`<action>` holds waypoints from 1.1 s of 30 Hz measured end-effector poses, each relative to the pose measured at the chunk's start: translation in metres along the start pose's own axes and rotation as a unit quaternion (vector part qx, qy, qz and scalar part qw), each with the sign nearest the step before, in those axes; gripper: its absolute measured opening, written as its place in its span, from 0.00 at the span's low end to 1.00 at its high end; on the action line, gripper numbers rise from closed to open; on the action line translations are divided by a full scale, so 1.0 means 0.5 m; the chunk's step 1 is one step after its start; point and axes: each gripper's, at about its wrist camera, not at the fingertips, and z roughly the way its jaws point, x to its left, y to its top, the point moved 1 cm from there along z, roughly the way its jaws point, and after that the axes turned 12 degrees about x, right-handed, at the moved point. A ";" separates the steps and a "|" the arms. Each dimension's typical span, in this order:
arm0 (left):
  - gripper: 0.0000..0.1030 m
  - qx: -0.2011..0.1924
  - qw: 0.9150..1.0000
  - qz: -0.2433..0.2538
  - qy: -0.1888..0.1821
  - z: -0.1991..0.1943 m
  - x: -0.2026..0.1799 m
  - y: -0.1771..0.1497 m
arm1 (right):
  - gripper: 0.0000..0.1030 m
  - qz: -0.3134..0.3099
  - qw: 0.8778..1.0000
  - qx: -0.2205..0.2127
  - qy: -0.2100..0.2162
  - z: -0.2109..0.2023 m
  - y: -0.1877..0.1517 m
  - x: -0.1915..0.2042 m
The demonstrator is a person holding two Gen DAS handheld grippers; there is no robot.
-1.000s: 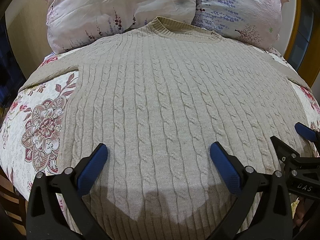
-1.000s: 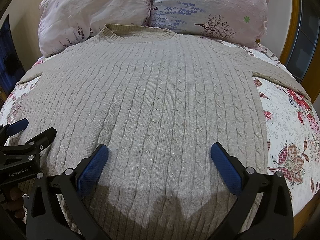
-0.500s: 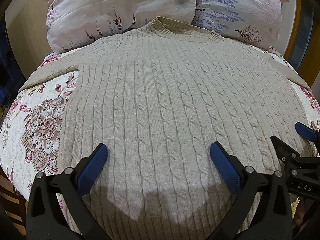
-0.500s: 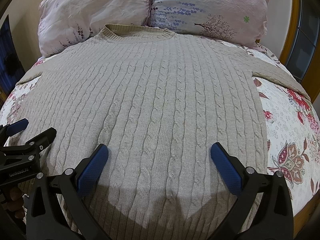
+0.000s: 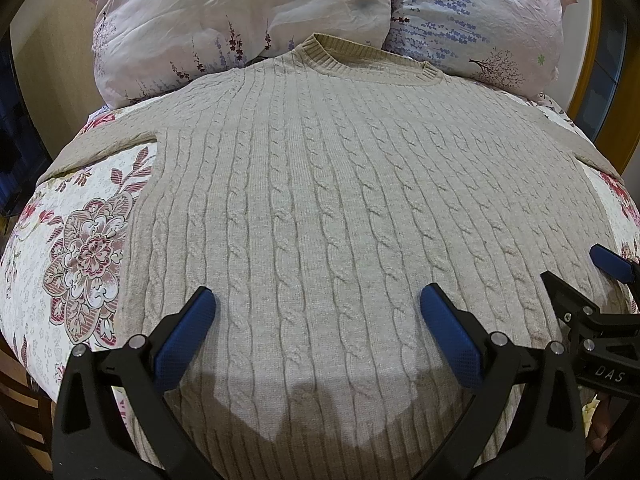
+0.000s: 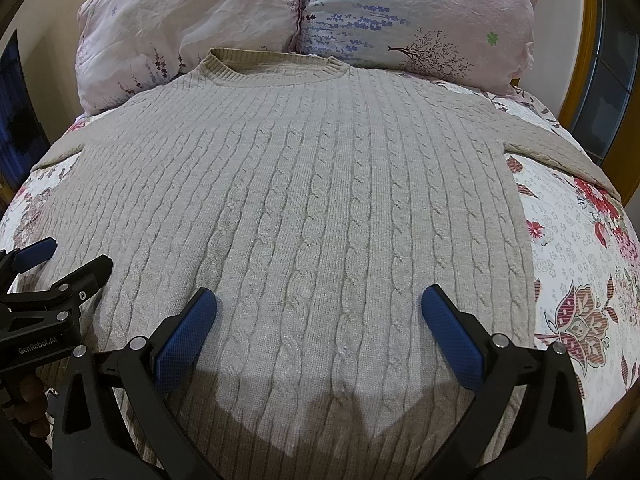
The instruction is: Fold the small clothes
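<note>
A beige cable-knit sweater (image 5: 320,200) lies flat and face up on the bed, collar toward the pillows, sleeves spread to both sides; it also shows in the right wrist view (image 6: 304,208). My left gripper (image 5: 316,312) is open and empty, hovering over the sweater's lower left part near the hem. My right gripper (image 6: 318,312) is open and empty over the lower right part. Each gripper shows in the other's view: the right one at the right edge (image 5: 580,276), the left one at the left edge (image 6: 68,260).
Two pink floral pillows (image 5: 248,20) (image 6: 420,16) stand at the head of the bed. A white floral bedspread (image 5: 76,240) (image 6: 580,260) shows on both sides of the sweater. A wooden bed frame (image 6: 576,60) runs along the right.
</note>
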 end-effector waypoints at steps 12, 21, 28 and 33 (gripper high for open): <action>0.98 0.000 1.000 0.000 0.000 0.000 0.000 0.000 | 0.99 0.000 1.000 0.000 0.000 0.000 0.000 0.000; 0.98 0.000 1.000 0.000 0.000 0.000 0.000 0.000 | 0.99 0.000 1.000 0.000 0.000 0.000 -0.002 0.001; 0.98 0.005 1.000 0.000 0.000 -0.003 -0.007 0.004 | 0.99 -0.003 1.000 0.008 0.002 0.000 -0.001 -0.001; 0.98 0.024 1.000 0.012 -0.007 0.003 0.005 0.021 | 0.99 -0.003 0.998 0.031 0.050 -0.008 0.021 -0.025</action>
